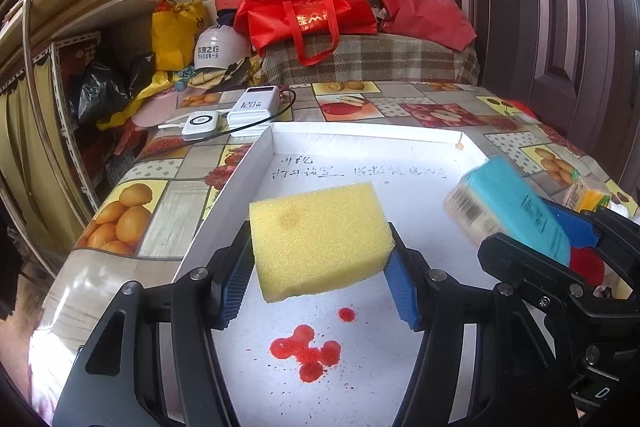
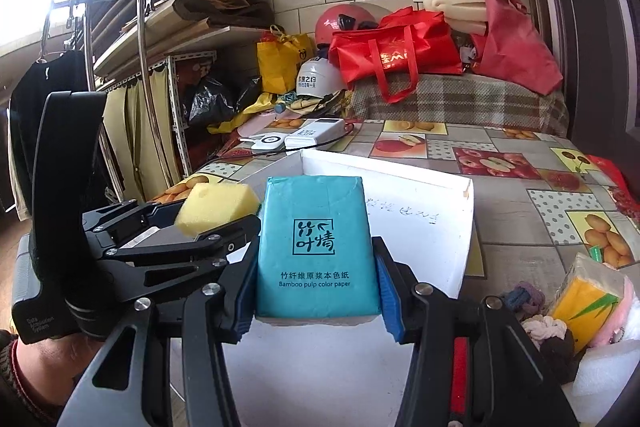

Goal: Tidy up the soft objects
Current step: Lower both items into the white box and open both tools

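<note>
Porous yellow sponge block [image 1: 320,239] between ribbed blue claw pads [image 1: 236,277]

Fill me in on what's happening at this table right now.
A person is sorting soft items with a handheld tool in each hand. The left tool grips a yellow sponge above the white box, whose floor has a red stain. The right tool holds a teal tissue pack over the same box. Neither item is set down yet. Another tissue pack waits on the tablecloth.
</note>
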Motion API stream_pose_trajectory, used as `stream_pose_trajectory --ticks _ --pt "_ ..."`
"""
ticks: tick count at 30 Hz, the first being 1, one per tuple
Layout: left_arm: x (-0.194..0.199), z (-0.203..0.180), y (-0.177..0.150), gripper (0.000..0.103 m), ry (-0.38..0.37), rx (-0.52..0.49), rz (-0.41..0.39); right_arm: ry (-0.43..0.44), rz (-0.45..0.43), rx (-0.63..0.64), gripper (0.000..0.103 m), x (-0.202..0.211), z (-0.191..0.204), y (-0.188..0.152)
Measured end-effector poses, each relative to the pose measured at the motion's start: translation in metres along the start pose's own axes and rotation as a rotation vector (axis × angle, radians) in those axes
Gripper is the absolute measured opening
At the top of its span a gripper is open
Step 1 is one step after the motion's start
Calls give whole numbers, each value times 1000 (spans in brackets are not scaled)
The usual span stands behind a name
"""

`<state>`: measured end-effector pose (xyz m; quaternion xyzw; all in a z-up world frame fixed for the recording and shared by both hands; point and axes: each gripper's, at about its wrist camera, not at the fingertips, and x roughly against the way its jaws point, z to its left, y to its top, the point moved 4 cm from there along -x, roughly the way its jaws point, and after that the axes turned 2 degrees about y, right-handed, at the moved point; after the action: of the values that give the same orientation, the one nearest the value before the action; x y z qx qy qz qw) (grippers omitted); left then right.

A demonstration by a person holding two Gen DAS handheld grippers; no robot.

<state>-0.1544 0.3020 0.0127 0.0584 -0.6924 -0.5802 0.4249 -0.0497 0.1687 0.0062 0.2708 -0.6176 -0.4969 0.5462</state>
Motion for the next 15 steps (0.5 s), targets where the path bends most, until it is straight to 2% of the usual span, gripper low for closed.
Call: stream_pose_trajectory --ticks 2,3,4,5,7,15 --pt "-2 1 0 65 22 5 7 -22 0 -11 73 -1 -2 1" --pt "-2 4 0 69 31 14 10 -29 -3 -18 79 0 -3 1" --pt "-3 6 -1 77 39 24 13 -31 -8 -25 83 0 -4 1" --pt "-4 9 -1 83 42 36 16 -30 -14 -31 83 1 -5 2" --pt "-4 11 -1 85 36 47 19 -27 -22 -36 84 2 -6 3" --pt "0 9 -1 86 53 33 -3 -42 -36 -34 86 4 -5 3"
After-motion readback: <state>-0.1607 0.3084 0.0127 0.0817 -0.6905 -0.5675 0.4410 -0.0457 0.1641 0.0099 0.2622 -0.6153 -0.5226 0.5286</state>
